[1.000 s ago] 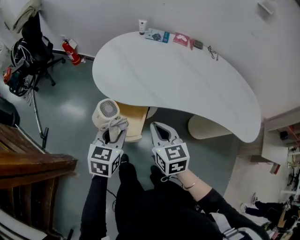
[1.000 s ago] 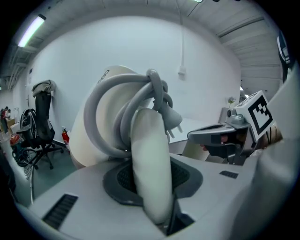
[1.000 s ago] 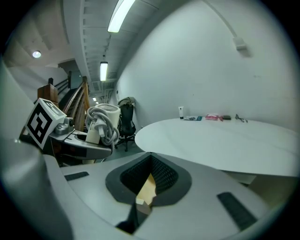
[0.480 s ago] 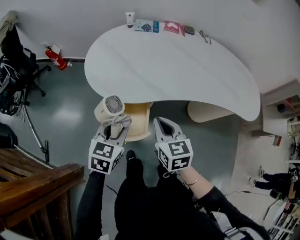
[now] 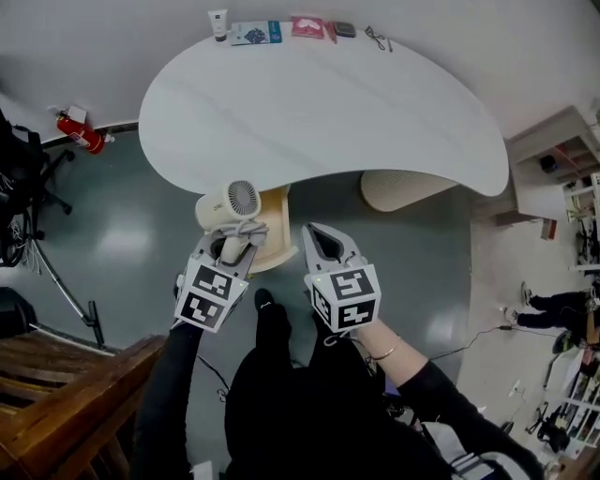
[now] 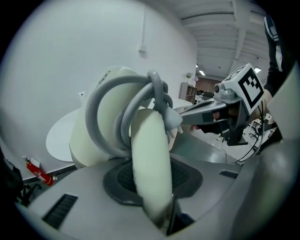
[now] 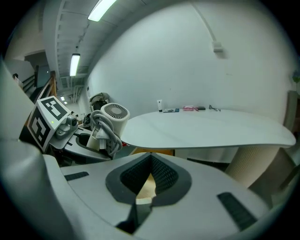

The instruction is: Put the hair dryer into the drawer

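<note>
**Left tool** (image 5: pixel 231 246) — clenched on the handle of the hair dryer (image 5: pixel 228 201). The dryer is cream, with a grey cord (image 6: pixel 157 91) looped round its body and its round grille turned up toward the head view. It is held clear of the worktop (image 5: pixel 319 103), just off the near edge and over the floor (image 5: pixel 122 234), at the left side of the drawer (image 5: pixel 274 225).

**Right tool** (image 5: pixel 319 239) — jaws closed tip to tip with nothing between them. It sits just beside the left tool with a narrow gap between the two, and points toward the drawer's right side.

**Drawer** — tan wood, projecting from under the worktop's near edge. The dryer and left tool partly cover it, and its inside cannot be made out.

**Worktop** — white with a curved outline, bare across the middle. A tube (image 5: pixel 217 21), a blue packet (image 5: pixel 255 33) and a pink packet (image 5: pixel 307 26) lie in a line at the far edge by the wall. A beige pedestal (image 5: pixel 403 187) stands under the right part.

**Open room** — bare floor lies left of the dryer, between the worktop's edge and a wooden structure (image 5: pixel 66 394). A red fire extinguisher (image 5: pixel 78 133) stands by the wall.
</note>
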The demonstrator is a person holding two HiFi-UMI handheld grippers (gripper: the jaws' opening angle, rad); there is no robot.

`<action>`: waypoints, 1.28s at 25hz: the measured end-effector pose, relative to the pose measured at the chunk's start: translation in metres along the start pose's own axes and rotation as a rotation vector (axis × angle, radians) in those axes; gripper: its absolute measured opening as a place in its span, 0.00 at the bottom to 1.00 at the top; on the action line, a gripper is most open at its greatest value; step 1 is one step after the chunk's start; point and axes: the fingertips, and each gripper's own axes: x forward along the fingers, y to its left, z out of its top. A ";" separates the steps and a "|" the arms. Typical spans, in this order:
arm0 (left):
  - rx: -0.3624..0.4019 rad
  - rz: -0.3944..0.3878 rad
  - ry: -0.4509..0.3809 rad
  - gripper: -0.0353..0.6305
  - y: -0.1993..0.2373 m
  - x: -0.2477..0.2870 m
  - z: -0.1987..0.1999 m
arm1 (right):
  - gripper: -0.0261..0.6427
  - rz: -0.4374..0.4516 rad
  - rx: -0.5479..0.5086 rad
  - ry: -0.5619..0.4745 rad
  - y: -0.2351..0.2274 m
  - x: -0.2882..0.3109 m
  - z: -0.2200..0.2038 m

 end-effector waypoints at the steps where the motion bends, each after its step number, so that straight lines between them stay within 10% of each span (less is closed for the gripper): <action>1: 0.013 -0.017 0.012 0.23 -0.001 0.003 -0.001 | 0.04 -0.009 0.005 0.003 -0.002 0.001 -0.002; 18: 0.286 -0.218 0.245 0.23 -0.012 0.045 -0.052 | 0.04 -0.079 0.037 0.112 -0.024 0.033 -0.035; 32: 0.310 -0.348 0.448 0.23 -0.015 0.063 -0.089 | 0.04 -0.054 0.044 0.162 -0.022 0.049 -0.041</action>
